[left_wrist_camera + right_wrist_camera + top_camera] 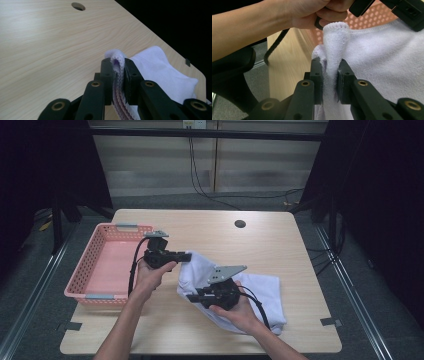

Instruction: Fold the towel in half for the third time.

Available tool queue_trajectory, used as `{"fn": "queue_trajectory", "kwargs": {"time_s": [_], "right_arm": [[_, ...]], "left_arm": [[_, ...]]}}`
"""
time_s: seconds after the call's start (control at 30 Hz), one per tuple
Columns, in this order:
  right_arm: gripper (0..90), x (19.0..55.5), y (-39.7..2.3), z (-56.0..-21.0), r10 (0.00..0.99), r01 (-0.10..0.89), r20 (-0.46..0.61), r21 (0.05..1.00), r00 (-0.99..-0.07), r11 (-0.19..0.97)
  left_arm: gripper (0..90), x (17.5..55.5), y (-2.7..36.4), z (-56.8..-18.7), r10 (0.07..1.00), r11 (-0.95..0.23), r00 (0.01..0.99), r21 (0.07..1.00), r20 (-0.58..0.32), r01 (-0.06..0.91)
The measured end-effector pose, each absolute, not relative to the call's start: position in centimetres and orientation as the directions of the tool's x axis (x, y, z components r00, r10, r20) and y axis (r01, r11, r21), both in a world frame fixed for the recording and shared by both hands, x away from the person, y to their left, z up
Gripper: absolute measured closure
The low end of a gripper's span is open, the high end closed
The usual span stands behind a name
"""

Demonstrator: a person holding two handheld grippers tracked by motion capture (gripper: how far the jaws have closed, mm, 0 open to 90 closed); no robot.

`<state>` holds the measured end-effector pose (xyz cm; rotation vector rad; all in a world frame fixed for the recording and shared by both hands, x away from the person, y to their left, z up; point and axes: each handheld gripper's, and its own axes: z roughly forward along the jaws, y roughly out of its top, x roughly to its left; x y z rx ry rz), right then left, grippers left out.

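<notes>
A white towel (260, 292) lies on the wooden table (280, 245), its left end lifted off the surface. My left gripper (187, 256) is shut on the towel's hemmed upper corner; in the left gripper view the folded edge of the towel (117, 58) is pinched between the jaws. My right gripper (192, 297) is shut on the towel's lower left edge, and the right gripper view has a bunched fold of the towel (334, 50) rising between its jaws. Both grippers hold the cloth raised, a short stretch of it hanging between them.
A pink perforated basket (95, 255) stands at the table's left edge, close to the left hand. A round cable hole (240, 224) sits in the far middle of the tabletop. Black curtains flank the table on both sides.
</notes>
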<state>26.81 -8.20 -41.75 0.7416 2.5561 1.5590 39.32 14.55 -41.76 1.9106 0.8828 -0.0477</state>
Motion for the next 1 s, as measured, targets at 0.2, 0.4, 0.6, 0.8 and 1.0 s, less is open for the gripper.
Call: {"fn": "queue_trajectory", "kwargs": {"time_s": [0.2, 0.4, 0.6, 0.8, 1.0], "right_arm": [[78.2, 27.0, -5.8, -40.7, 0.396, 0.346, 0.195, 0.867, -0.898, 0.359], [78.5, 26.8, -3.1, -39.0, 0.341, 0.298, 0.179, 0.892, -0.923, 0.34], [78.8, 26.2, -2.6, -37.9, 0.337, 0.276, 0.171, 0.915, -0.926, 0.295], [78.7, 25.7, -5.4, -40.2, 0.393, 0.317, 0.192, 0.906, -0.899, 0.281], [77.1, 24.1, -9.9, -41.2, 0.468, 0.341, 0.187, 0.901, -0.864, 0.269]], "left_arm": [[80.3, 38.7, 17.5, -40.0, 0.566, -0.207, 0.726, 0.784, -0.391, 0.585], [80.5, 37.4, 19.1, -36.8, 0.589, -0.21, 0.735, 0.815, -0.335, 0.54], [80.3, 37.1, 18.3, -36.0, 0.602, -0.234, 0.734, 0.81, -0.313, 0.537], [80.0, 37.6, 14.7, -39.6, 0.575, -0.231, 0.739, 0.796, -0.352, 0.559], [79.1, 38.0, 10.0, -40.5, 0.537, -0.29, 0.765, 0.774, -0.356, 0.563]]}}
